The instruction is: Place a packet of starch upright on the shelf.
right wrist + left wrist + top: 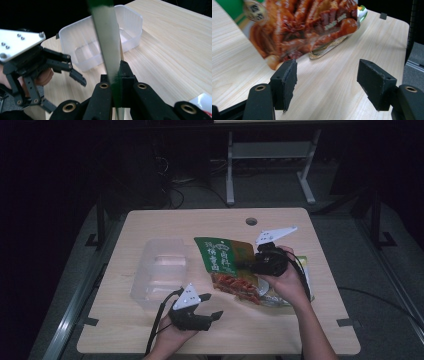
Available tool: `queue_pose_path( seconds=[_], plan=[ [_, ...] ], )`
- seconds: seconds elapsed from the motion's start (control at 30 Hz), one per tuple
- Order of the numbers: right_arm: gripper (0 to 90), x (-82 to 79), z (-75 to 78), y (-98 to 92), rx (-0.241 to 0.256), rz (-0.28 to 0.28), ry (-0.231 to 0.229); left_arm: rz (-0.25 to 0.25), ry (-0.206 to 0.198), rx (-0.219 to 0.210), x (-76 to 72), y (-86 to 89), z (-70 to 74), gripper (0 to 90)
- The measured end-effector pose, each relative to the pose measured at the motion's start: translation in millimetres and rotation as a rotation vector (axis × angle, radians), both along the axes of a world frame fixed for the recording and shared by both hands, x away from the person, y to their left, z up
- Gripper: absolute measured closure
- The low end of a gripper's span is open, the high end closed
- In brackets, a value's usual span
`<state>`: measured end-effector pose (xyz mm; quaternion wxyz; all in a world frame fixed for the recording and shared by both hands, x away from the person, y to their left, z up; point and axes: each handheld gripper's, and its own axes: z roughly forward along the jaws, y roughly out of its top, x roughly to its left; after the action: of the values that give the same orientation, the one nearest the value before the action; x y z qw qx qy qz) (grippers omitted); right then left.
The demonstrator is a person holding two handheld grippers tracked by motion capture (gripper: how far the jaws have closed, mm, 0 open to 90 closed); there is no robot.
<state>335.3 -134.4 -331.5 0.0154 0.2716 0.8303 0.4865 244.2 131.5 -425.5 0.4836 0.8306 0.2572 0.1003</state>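
Nearest, at the front edge of the pale wood-grain table (pixel 150 330), the left gripper (pixel 209 306) sits low in the person's left hand (pixel 172 340), grey three-cornered plate on top, cable trailing back twd the edge; its two black jaws stand wide apart w/ nothing btwn them, just bare tabletop in the left gripper view (pixel 327 77). Just beyond those jaws, the glossy green-and-red snack bag w/ a picture of reddish-brown strips (pixel 230 270) hangs tilted, its lower edge close over the table & near the left jaw tip, though whether it touches the wood can't be told. The right gripper (pixel 251 263), held in the right hand (pixel 287 282) to the right of the bag, is clamped on the bag's edge: in the right gripper view the jaws are pressed together on the thin green-and-white film (pixel 110 62), which rises edge-on up the middle. Under & right of the bag a second flat packet (pixel 280 300) lies on the table, partly hidden by the hand. Left of the bag, apart from it, sits the clear rectangular plastic tub (pixel 160 272), open-topped, upright. Farther back, past the bag, a small round grommet hole (pixel 251 221) near the table's far edge; behind that, dark floor w/ grey metal frame legs (pixel 230 175).
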Motion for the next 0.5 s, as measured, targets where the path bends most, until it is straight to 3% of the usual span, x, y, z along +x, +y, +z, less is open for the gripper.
queue_pose_path(
  seconds=[0.33,0.5],
  plan=[
    [89.4,13.7,17.5,15.9,0.022,0.006,-0.007,-0.024,0.018,-0.006,-6.3,-4.2,1.3,31.3],
    [89.4,20.6,26.5,24.7,0.017,0.014,-0.017,-0.038,0.008,-0.005,-8.6,-4.7,4.4,30.8]
  ],
)
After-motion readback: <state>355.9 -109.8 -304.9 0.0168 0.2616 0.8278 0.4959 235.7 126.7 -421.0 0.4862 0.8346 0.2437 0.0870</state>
